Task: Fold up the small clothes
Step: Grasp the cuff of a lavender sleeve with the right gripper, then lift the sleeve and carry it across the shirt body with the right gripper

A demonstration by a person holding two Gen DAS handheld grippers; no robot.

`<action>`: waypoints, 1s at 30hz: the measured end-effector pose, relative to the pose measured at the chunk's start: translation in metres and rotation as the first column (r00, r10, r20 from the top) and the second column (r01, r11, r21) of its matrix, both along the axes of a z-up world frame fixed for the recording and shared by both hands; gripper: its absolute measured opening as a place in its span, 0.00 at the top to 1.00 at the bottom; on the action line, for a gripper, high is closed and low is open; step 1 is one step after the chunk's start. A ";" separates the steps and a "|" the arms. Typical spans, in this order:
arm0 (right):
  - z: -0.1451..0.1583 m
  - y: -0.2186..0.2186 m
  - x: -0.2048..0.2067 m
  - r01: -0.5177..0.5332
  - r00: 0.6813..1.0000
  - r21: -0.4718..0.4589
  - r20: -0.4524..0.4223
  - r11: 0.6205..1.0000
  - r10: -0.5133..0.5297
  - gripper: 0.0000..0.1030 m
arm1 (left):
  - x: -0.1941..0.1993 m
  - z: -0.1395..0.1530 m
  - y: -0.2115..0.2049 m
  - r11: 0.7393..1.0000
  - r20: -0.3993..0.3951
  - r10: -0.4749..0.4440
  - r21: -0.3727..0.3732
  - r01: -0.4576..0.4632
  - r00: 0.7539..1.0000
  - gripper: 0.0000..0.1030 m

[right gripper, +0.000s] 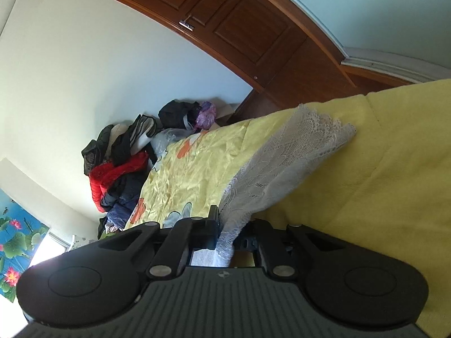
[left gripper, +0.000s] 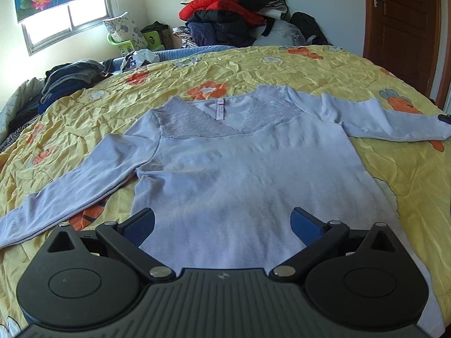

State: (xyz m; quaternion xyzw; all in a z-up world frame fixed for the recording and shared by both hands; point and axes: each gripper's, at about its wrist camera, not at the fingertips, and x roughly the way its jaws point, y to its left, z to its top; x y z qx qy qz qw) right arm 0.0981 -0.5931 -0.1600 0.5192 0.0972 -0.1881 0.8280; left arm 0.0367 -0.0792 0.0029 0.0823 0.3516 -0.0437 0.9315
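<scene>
A pale lavender long-sleeved top [left gripper: 225, 169] with a lace yoke lies flat, front up, on the yellow flowered quilt [left gripper: 253, 64], both sleeves spread out. My left gripper [left gripper: 222, 222] hovers open over the lower body of the top, its blue pads wide apart with nothing between them. In the right wrist view, which is rolled sideways, my right gripper [right gripper: 225, 225] is shut on the lace cuff [right gripper: 282, 163] of the top's right sleeve. In the left wrist view a dark tip of that gripper [left gripper: 445, 118] shows at the sleeve's end, at the right edge.
A heap of jackets [left gripper: 225, 14], red and dark, is piled at the far side of the bed. Dark folded clothes [left gripper: 70, 79] lie at the left edge. A green basket [left gripper: 124, 45] stands under the window. A brown door [left gripper: 403, 14] is at the right.
</scene>
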 end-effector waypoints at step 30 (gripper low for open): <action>0.060 0.184 0.057 -0.537 0.839 -0.026 0.092 0.843 0.537 0.90 | 0.013 -0.016 0.034 0.993 -0.034 0.119 -0.023 -0.120 0.992 0.00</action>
